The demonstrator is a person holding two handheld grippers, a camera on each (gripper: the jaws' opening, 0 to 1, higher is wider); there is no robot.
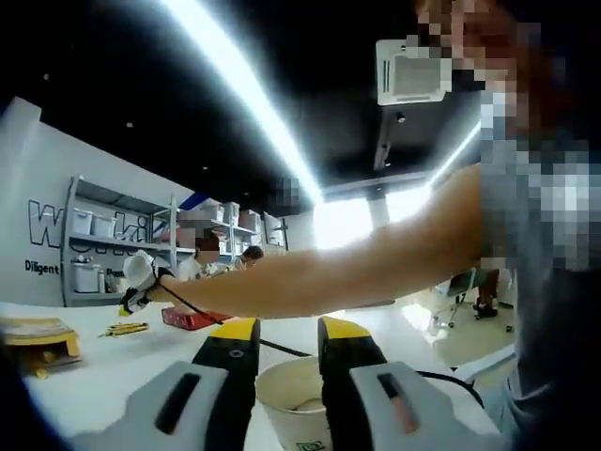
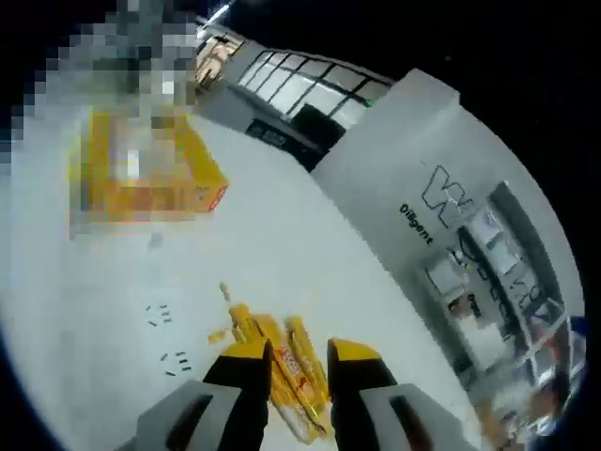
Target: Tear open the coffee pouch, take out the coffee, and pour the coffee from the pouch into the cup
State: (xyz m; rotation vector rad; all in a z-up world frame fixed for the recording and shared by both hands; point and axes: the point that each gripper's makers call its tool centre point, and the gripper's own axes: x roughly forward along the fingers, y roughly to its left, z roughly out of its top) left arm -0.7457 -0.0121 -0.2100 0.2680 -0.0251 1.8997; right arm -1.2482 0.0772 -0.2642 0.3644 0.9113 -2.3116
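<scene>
While left tongs (image 1: pixel 286 340) gape above cup (image 1: pixel 293 395), right tongs (image 2: pixel 299 362) open over coffee sticks (image 2: pixel 282 362).

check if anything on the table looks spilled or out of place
No spill shows. The coffee sticks lie in a loose, uneven pile on the white table, with small yellow scraps beside them. The paper cup stands upright.

Yellow box (image 2: pixel 150 174) on white table (image 2: pixel 282 254); shelving (image 1: pixel 113 246)
</scene>
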